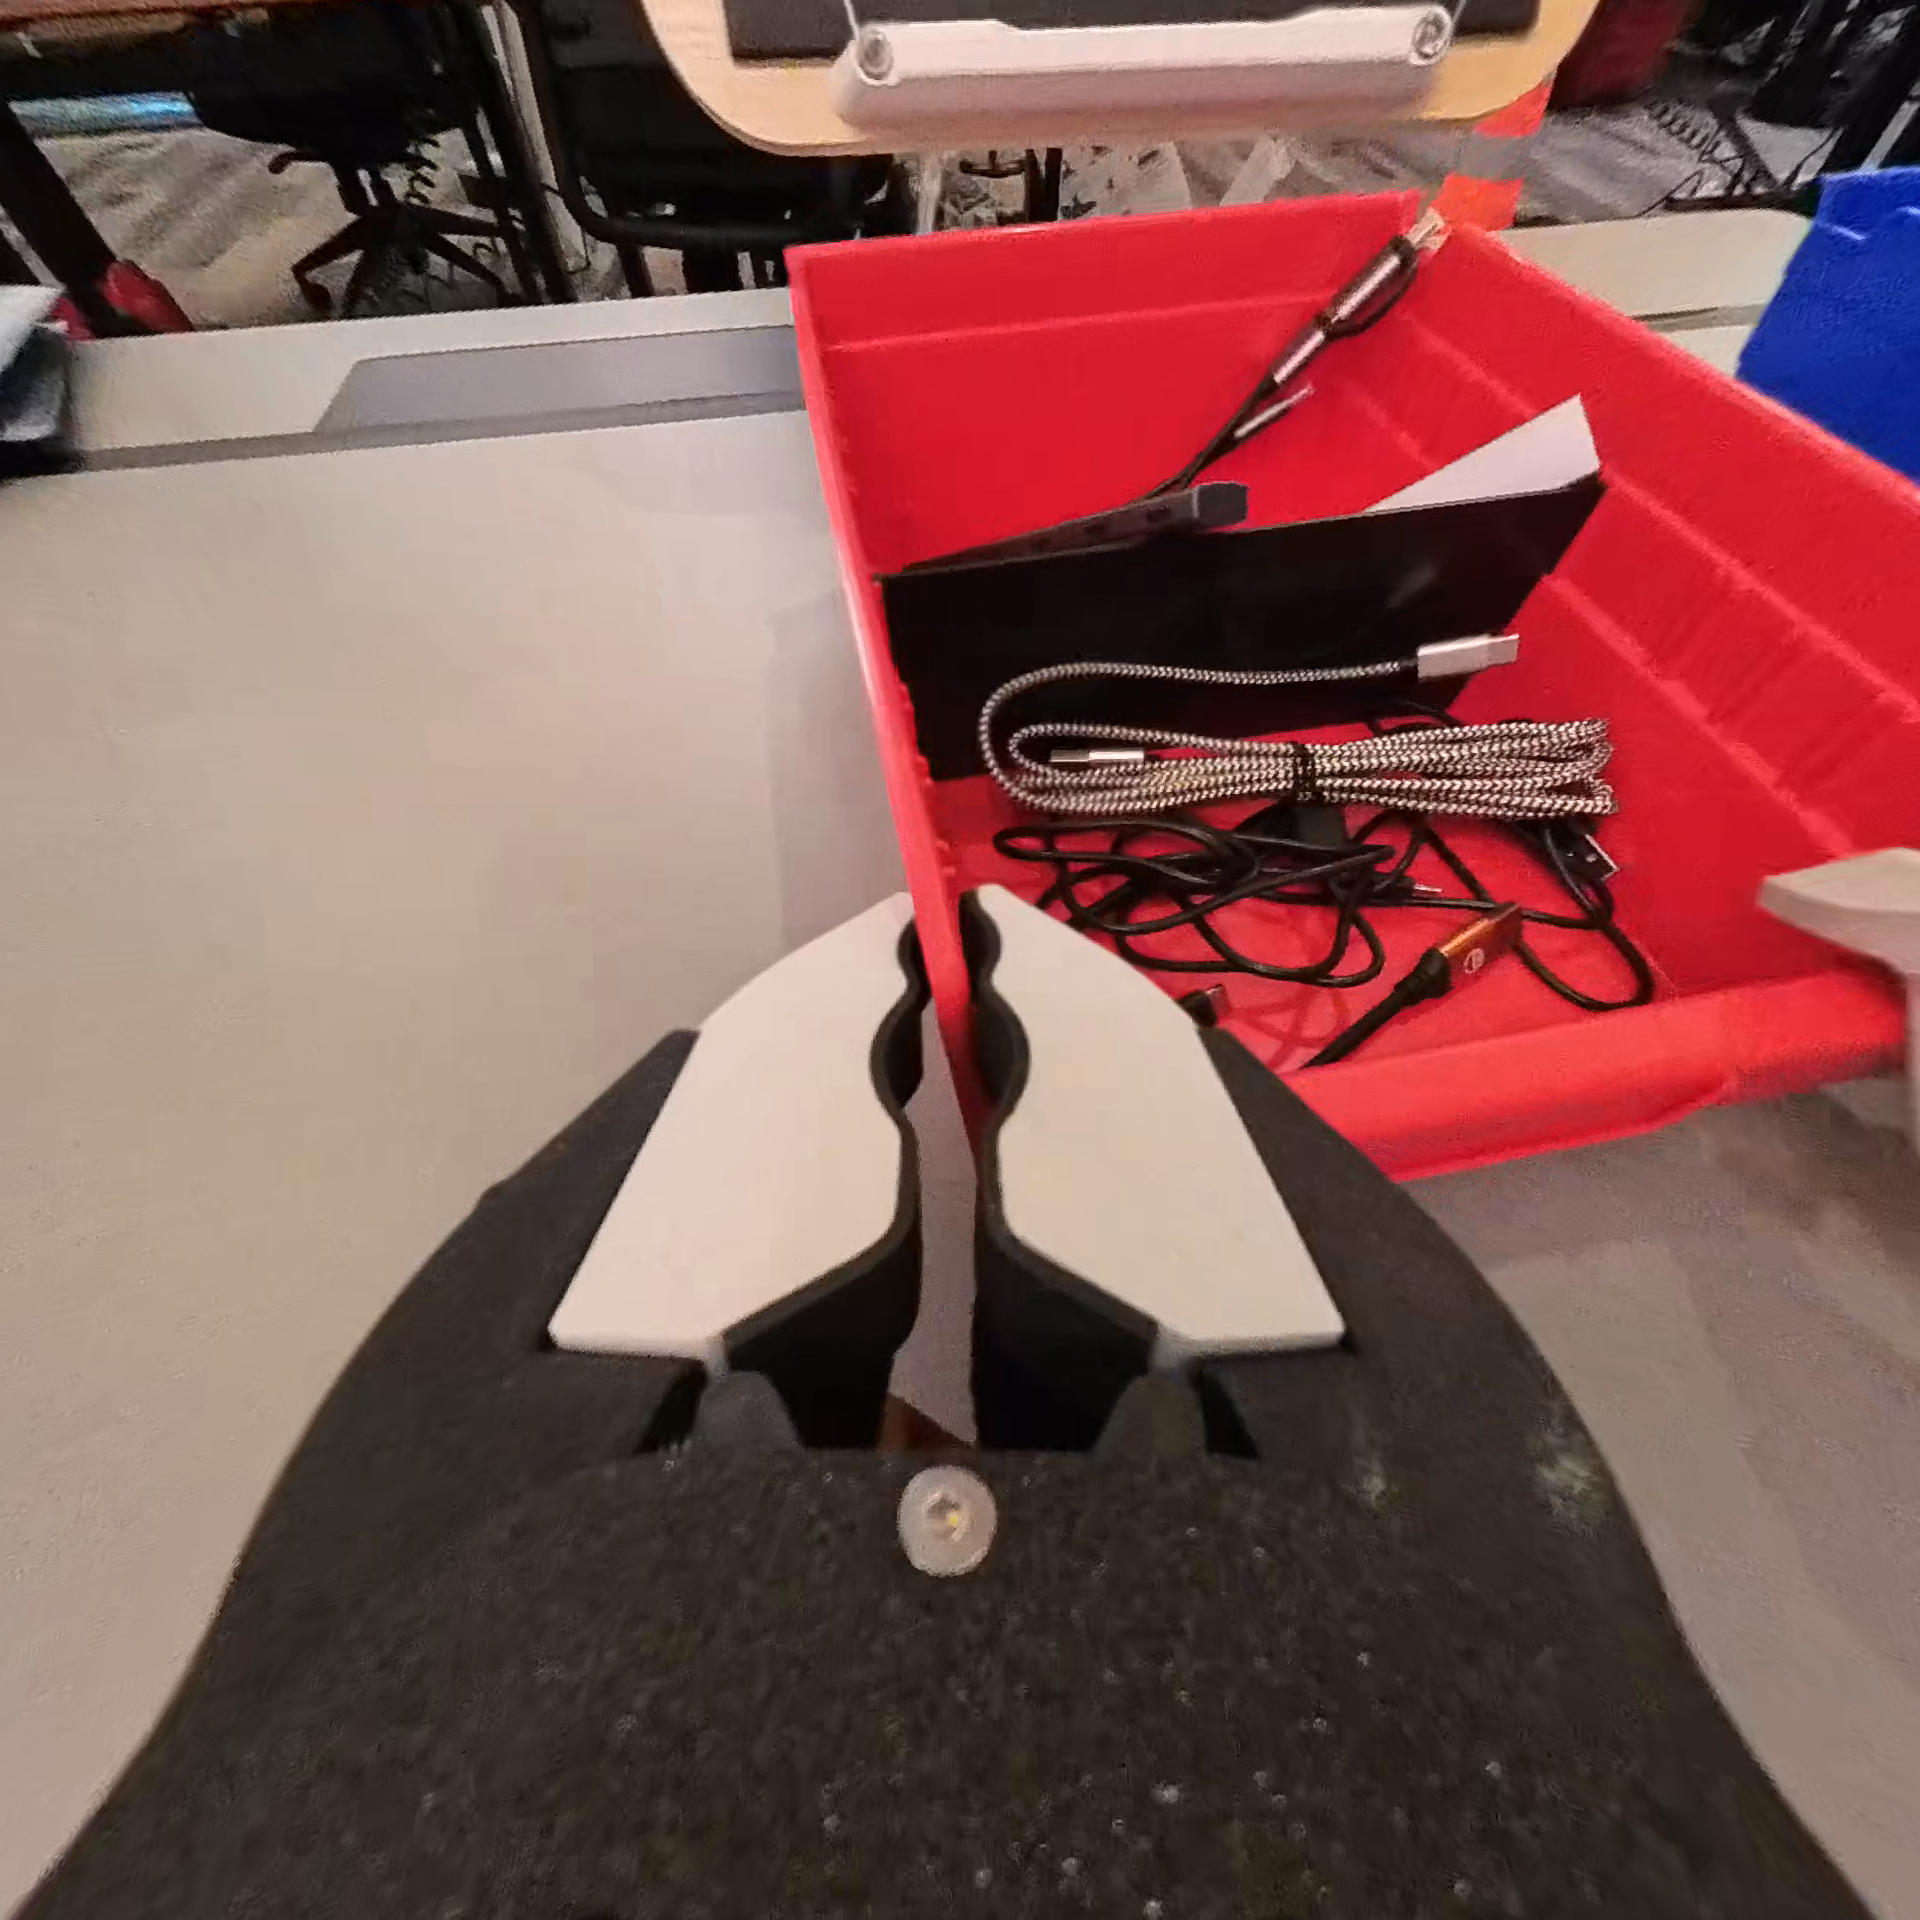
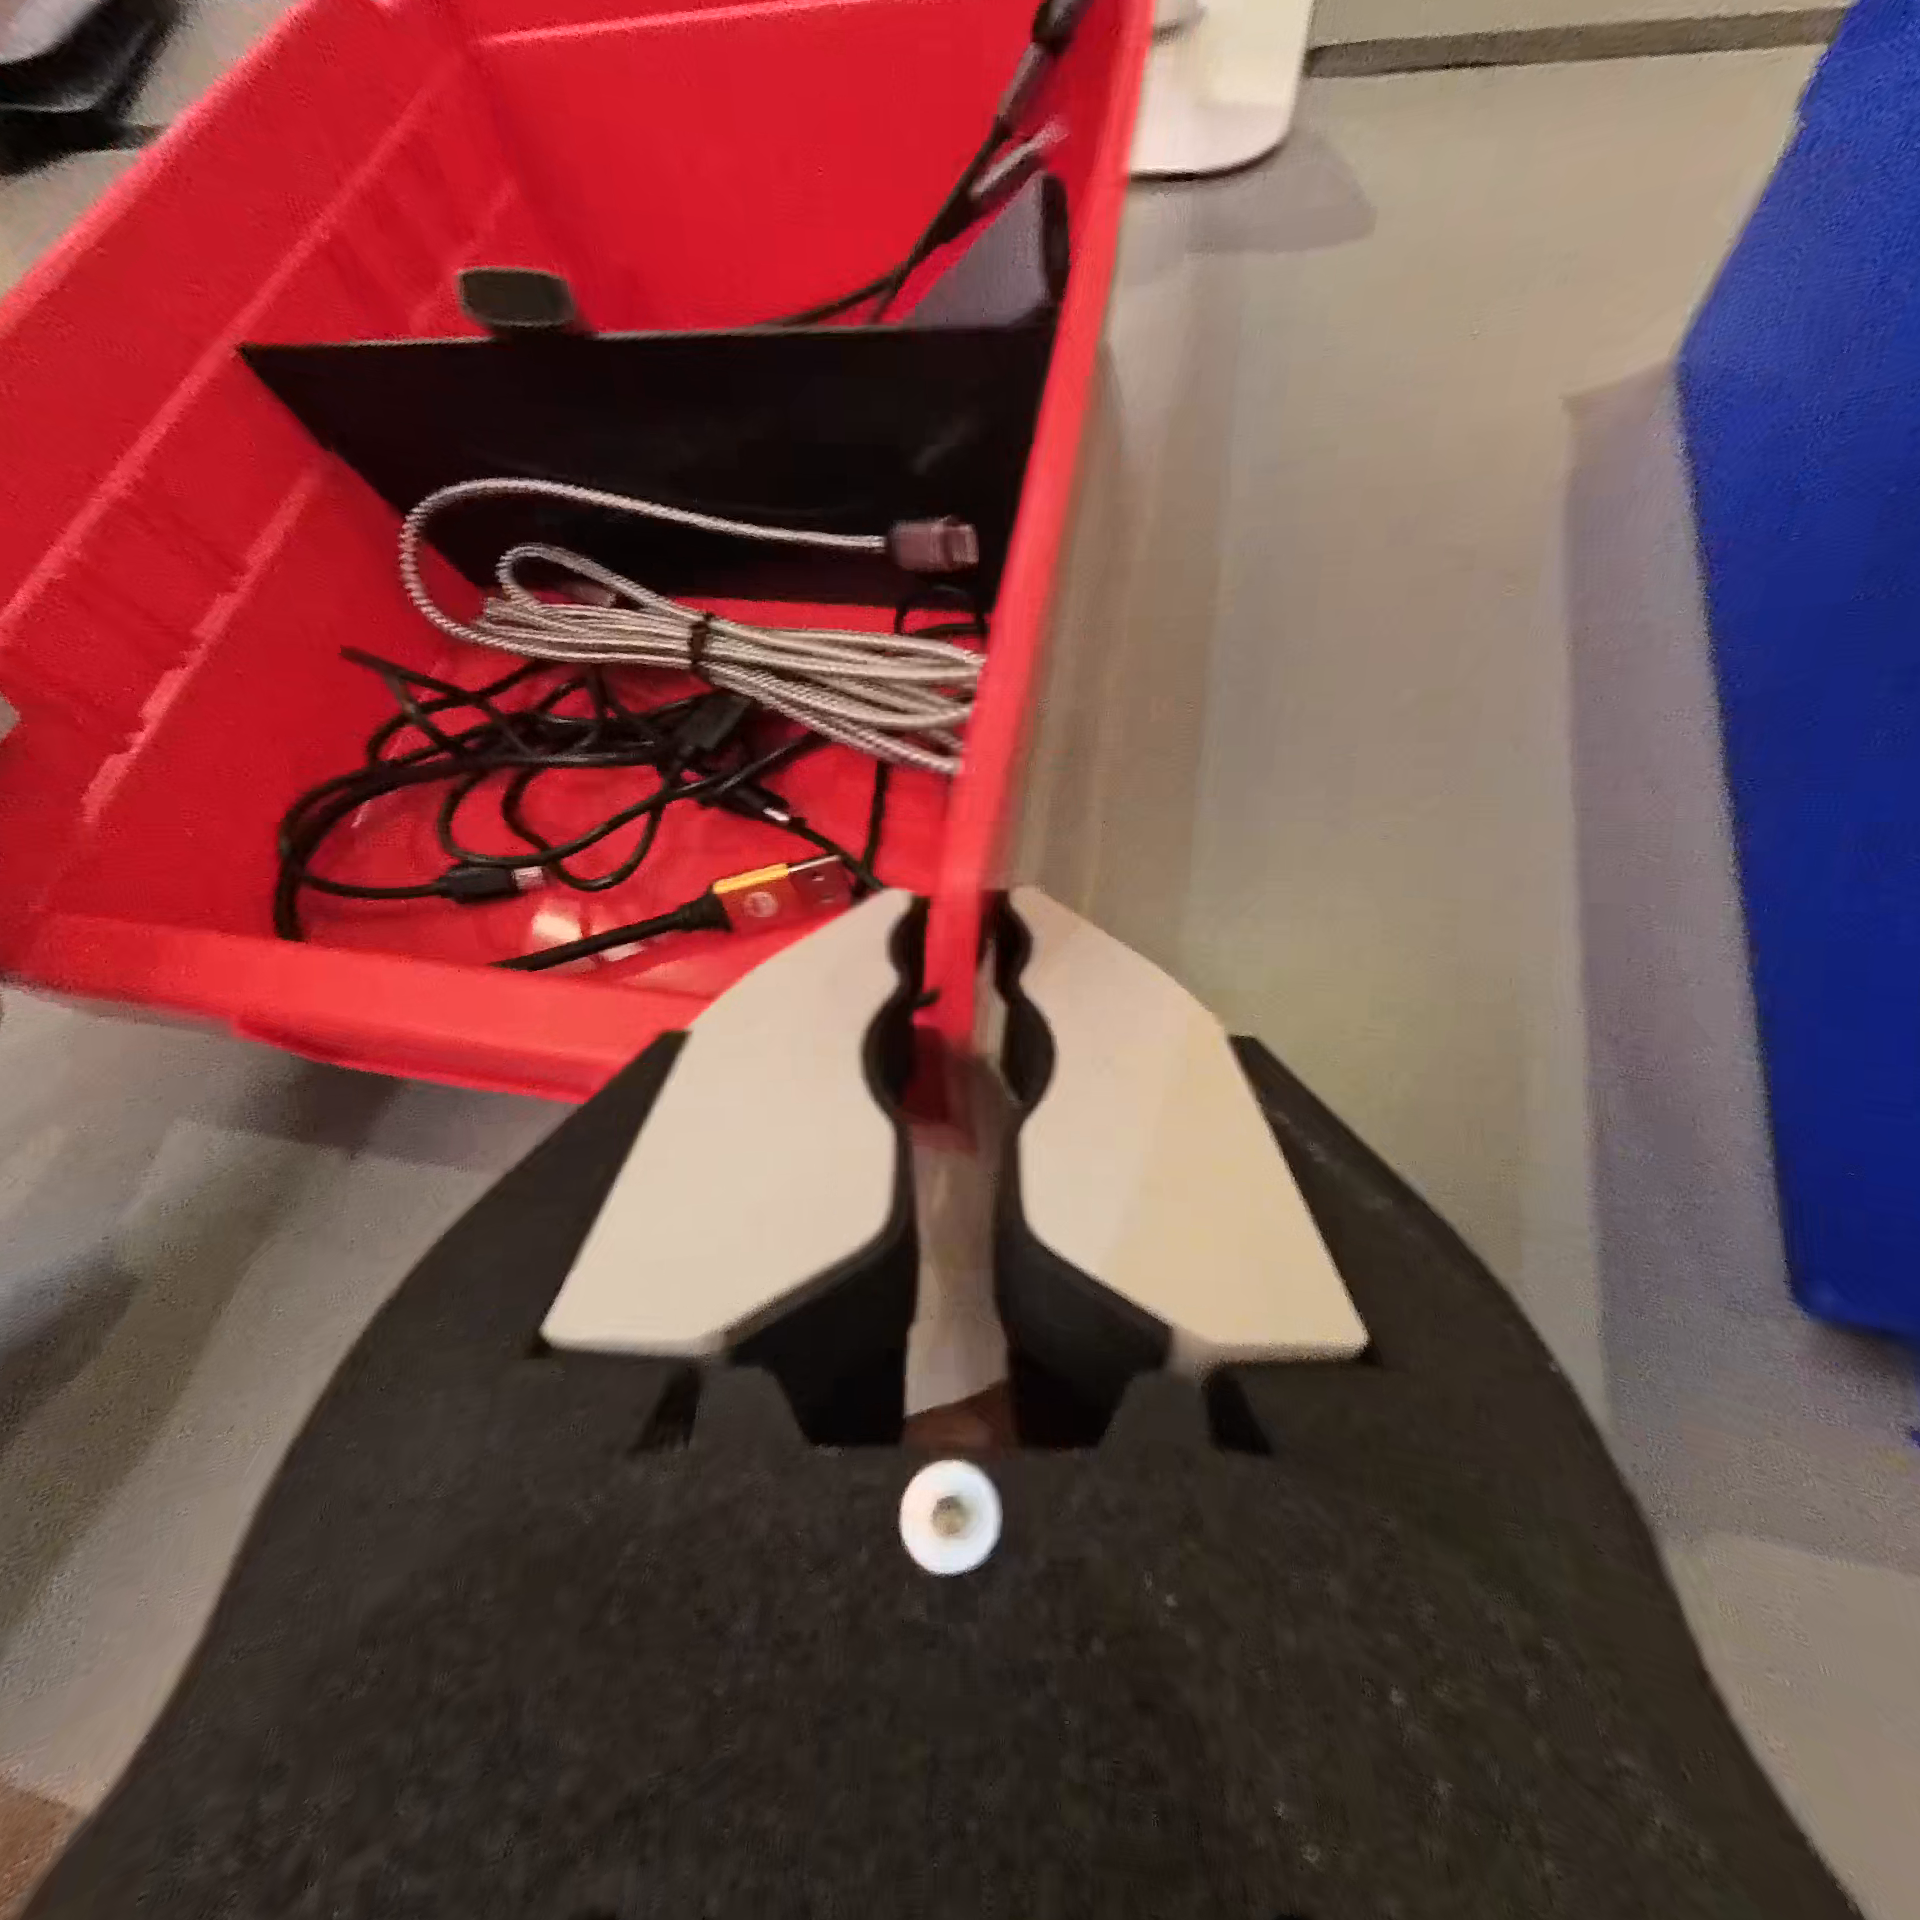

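A red plastic bin (image 1: 1039,416) stands on a grey table (image 1: 416,727). My left gripper (image 1: 940,914) is shut on the bin's left side wall (image 1: 914,779) near its front corner, one finger inside and one outside. My right gripper (image 2: 956,909) is shut on the bin's right side wall (image 2: 1039,623), also astride it. In the bin (image 2: 727,156) lie a tied bundle of braided cable (image 1: 1351,769) (image 2: 779,665), tangled black cables (image 1: 1247,894), an orange USB plug (image 2: 769,894) and a leaning black board (image 1: 1195,623). A finger of the right gripper (image 1: 1860,904) shows at the left wrist view's right edge.
A blue bin (image 2: 1829,727) stands to the right of the red one and also shows in the left wrist view (image 1: 1849,312). Office chairs (image 1: 364,156) and desk legs stand beyond the table's far edge. A white stand base (image 2: 1216,104) sits behind the red bin. There is about 20 cm between the tips of the two grippers.
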Demonstrator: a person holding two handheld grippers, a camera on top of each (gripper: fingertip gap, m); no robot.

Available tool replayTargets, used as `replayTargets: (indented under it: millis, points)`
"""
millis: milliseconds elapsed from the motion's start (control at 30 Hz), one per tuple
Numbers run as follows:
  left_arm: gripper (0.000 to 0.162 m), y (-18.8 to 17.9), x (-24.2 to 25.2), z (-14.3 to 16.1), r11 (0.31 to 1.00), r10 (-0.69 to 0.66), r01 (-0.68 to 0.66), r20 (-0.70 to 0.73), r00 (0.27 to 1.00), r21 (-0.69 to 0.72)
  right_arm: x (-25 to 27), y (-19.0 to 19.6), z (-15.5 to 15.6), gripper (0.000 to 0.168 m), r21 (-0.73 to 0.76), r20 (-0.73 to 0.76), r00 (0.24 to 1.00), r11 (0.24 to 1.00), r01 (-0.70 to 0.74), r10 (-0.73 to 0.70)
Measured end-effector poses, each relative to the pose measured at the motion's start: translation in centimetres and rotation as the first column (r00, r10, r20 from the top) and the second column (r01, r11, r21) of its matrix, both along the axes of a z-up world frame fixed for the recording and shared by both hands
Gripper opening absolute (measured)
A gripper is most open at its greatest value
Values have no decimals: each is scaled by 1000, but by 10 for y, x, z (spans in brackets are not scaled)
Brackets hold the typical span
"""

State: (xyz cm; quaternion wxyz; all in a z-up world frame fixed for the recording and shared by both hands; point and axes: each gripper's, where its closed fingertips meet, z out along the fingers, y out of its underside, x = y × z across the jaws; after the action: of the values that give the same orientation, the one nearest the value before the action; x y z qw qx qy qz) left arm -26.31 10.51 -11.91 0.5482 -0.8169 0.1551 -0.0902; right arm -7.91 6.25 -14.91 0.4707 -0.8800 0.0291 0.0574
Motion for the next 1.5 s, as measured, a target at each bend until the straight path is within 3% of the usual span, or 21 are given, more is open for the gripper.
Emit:
replayTargets:
  millis: [300,500,700,867,933,1067,1133,1233,1400,1500]
  points:
    - [3,4,-47,37,994,31,-30,-12,999,103,-38,4,46,2,185,205,976,982,40,-78]
    - [3,19,-121,52,989,59,-45,-93,994,142,-110,32,64,2,220,161,985,975,26,-62]
    - [3,40,-207,20,998,58,-58,3,998,-4,-198,47,38,4,163,165,986,986,-43,15]
    - [3,52,-249,1,979,184,-180,41,982,-90,-244,50,11,6,152,232,967,978,-143,105]
    - [3,54,-251,2,982,180,-170,115,977,-86,-245,55,10,6,136,210,972,981,-136,106]
    - [3,60,-253,2,980,190,-180,123,974,-89,-250,54,10,10,35,157,959,969,-245,237]
    - [11,60,-253,6,980,189,-178,139,972,-85,-246,46,23,23,38,150,947,956,-291,282]
    - [20,56,-256,23,981,194,-193,157,968,-23,-241,19,55,23,80,94,904,902,-425,417]
    - [24,46,-264,52,959,224,-239,109,968,151,-153,-18,108,28,205,112,934,912,-356,340]
    - [22,40,-260,57,956,226,-239,94,970,172,-70,-30,120,28,276,114,970,931,-238,214]
